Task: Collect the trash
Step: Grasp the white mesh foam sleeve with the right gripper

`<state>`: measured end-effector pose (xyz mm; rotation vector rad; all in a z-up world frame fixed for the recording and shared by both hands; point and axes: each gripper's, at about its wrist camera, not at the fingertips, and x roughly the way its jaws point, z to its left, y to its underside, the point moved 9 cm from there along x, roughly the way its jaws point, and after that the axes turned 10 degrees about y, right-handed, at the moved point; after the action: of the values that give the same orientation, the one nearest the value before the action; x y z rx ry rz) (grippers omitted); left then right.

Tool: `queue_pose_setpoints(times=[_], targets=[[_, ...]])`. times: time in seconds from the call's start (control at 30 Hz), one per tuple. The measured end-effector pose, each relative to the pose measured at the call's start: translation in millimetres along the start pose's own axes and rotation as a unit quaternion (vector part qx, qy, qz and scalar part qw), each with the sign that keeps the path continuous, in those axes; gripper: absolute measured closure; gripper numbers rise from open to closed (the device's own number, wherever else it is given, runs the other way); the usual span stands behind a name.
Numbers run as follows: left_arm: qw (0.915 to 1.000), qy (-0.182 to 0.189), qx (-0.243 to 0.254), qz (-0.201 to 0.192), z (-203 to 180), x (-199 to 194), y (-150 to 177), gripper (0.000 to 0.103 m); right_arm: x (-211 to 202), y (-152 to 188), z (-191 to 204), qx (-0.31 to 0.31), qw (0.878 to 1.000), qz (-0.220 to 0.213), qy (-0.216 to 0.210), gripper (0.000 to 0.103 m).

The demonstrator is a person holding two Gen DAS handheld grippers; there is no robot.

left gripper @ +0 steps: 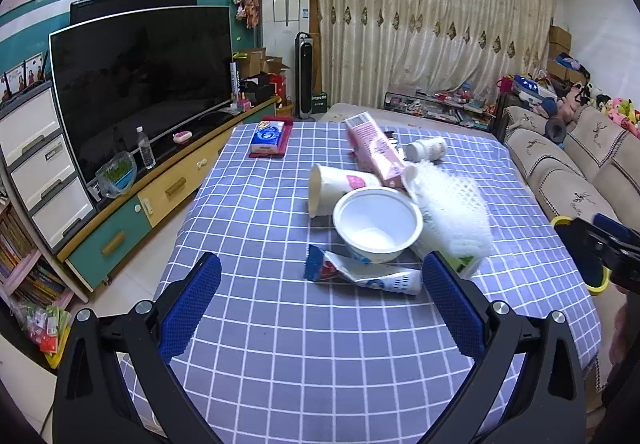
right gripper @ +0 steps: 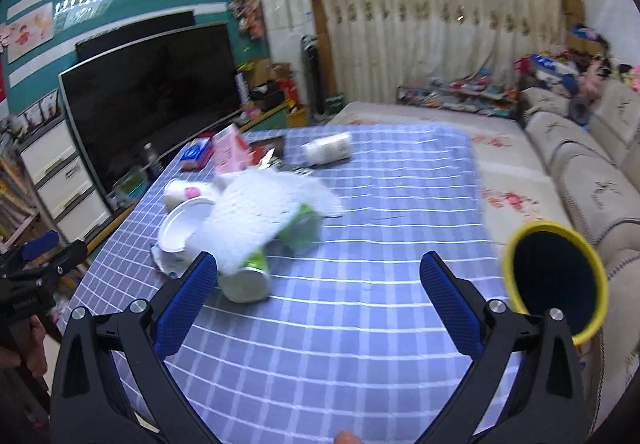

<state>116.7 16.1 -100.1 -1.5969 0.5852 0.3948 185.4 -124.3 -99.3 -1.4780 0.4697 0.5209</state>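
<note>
A heap of trash lies mid-table on the blue checked cloth [left gripper: 280,344]: a white plastic bowl [left gripper: 378,226], a tipped paper cup [left gripper: 340,188], a pink carton [left gripper: 374,150], white foam netting [left gripper: 452,210], a crumpled wrapper [left gripper: 360,272] and a white bottle [left gripper: 426,149]. My left gripper [left gripper: 320,280] is open, just short of the wrapper. My right gripper [right gripper: 318,278] is open over the cloth, its left finger beside a green-and-white cup [right gripper: 248,278] under the netting [right gripper: 260,212]. A yellow-rimmed black bin [right gripper: 556,280] stands at the table's right edge.
A tissue pack on a red book [left gripper: 270,138] lies at the far left of the table. A TV [left gripper: 140,84] on a low cabinet stands left, a sofa [left gripper: 568,164] right, curtains behind. The right gripper shows at the right edge of the left wrist view [left gripper: 612,248].
</note>
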Motion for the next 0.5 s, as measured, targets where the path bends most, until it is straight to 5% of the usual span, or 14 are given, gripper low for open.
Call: queue_pose_setpoints(times=[0.17, 0.5], targets=[[0.9999, -0.01, -0.003, 0.012, 15, 17, 0, 0.004, 34, -9, 36, -0.009, 0.999, 0.028, -0.02, 0.028], [0.9996, -0.013, 0.009, 0.021, 25, 46, -5, 0.004, 84, -2, 76, -0.007, 0.997, 0.076, -0.026, 0.029]])
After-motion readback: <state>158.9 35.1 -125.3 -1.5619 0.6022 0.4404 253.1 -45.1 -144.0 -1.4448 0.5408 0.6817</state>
